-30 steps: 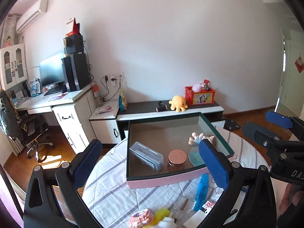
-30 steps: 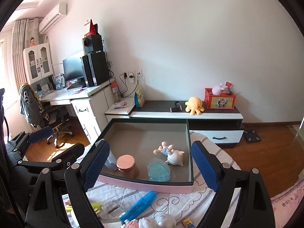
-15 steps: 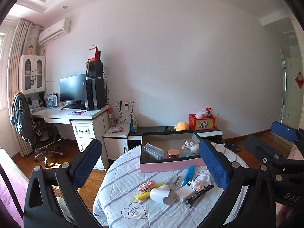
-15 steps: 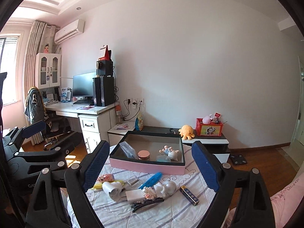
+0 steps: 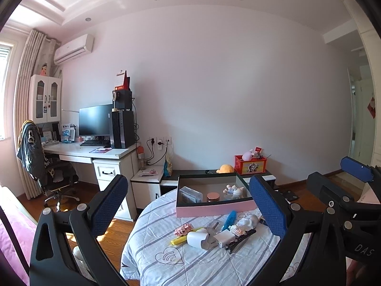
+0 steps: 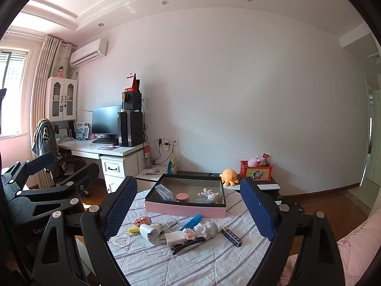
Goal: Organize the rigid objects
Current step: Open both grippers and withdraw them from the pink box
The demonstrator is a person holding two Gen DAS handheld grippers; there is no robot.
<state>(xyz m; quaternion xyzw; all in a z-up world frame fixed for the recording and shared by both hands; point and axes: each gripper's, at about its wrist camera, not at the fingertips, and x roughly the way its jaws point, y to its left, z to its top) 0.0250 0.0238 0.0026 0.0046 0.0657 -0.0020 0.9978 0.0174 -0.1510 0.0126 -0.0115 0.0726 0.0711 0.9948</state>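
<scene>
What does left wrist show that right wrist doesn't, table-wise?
Left wrist only: the right gripper at the frame's right edge. Right wrist only: the small dark box by the white figurine, and the left gripper. Both: the pink tray, blue marker, black hair clip, and open, empty jaws.

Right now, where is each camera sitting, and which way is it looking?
Left wrist view: sits on the left tool, looking across the round table at the pink box and wall; its open blue pads frame the view, and the right tool shows beside it.
Right wrist view: sits on the right tool, facing likewise; the left tool shows.
Both share the box, table clutter and desk.
</scene>
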